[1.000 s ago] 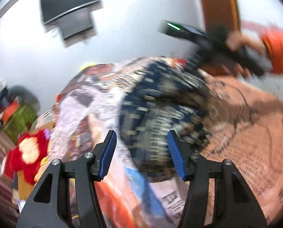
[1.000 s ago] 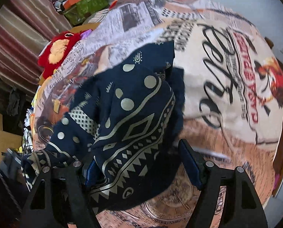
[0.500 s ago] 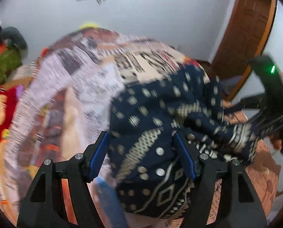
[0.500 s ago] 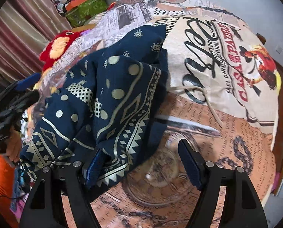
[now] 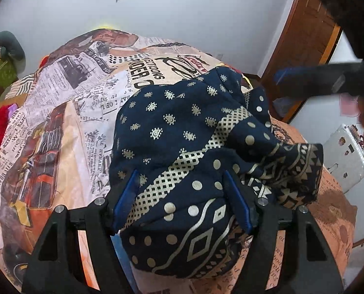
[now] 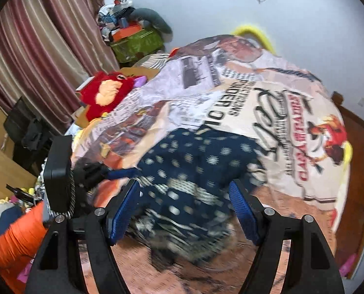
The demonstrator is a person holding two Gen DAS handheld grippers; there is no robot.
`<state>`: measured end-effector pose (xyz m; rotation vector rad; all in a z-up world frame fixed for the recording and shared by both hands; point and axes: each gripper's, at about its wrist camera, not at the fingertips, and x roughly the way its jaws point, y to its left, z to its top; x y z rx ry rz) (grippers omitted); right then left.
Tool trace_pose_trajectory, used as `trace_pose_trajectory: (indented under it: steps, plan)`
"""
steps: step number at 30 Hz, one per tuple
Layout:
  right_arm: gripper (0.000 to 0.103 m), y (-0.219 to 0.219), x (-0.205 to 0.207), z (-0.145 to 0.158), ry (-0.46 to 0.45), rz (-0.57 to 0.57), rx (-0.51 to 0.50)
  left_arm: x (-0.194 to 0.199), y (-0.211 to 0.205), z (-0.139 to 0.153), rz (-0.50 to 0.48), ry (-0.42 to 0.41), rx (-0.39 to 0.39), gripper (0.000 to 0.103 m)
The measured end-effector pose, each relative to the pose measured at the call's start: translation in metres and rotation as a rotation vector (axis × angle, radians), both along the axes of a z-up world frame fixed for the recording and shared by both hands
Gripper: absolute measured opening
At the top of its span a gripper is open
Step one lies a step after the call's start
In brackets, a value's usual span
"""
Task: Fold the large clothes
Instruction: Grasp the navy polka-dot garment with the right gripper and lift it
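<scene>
A navy garment [image 5: 182,134] with gold dots and geometric bands lies bunched on the bed's newspaper-print cover [image 5: 66,112]. My left gripper [image 5: 182,203] points down over its near end. The jaws stand wide, with cloth bulging between the blue pads but not visibly pinched. My right gripper [image 6: 185,208] hovers open above the same garment [image 6: 196,161], which is blurred there, and nothing is between its fingers. The left gripper's blue fingertips [image 6: 123,172] touch the garment's left edge in the right wrist view. The right gripper shows as a dark blur [image 5: 316,80] in the left wrist view.
A red plush toy [image 6: 106,93] and a green box [image 6: 135,41] piled with clutter sit beyond the bed's left side, by striped curtains [image 6: 35,49]. A wooden door [image 5: 304,36] stands to the right. An orange sleeve [image 6: 15,240] is at lower left.
The left gripper swung over the garment, dipped toward it, and its jaws widened. The right gripper lifted away from the cloth that had draped over its left finger.
</scene>
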<state>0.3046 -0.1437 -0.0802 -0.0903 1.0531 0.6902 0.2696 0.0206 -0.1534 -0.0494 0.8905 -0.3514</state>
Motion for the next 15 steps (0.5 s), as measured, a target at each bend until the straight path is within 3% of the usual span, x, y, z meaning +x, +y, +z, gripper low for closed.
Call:
trace_pose_trajectory:
  steps: [4,6,8,10,12,15]
  plan:
    - [0.073,0.018,-0.005,-0.048,0.096,0.046,-0.066,-0.012,0.007,0.002,-0.039,0.026,0.0,0.069]
    - [0.059,0.018,-0.011,-0.068,0.14,0.069,-0.076,-0.018,0.014,0.0,-0.048,0.04,-0.002,0.069]
    - [0.054,0.011,-0.015,-0.08,0.165,0.063,-0.05,-0.025,0.025,-0.003,-0.043,0.05,-0.007,0.069]
    - [0.044,0.004,-0.018,-0.082,0.174,0.05,-0.013,-0.029,0.035,-0.009,-0.024,0.064,-0.004,0.069]
    - [0.026,-0.003,-0.02,-0.081,0.172,0.041,0.018,-0.032,0.043,-0.014,-0.011,0.073,-0.016,0.078]
    - [0.017,-0.01,-0.023,-0.078,0.163,0.028,0.042,-0.034,0.051,-0.024,0.022,0.097,-0.026,0.081]
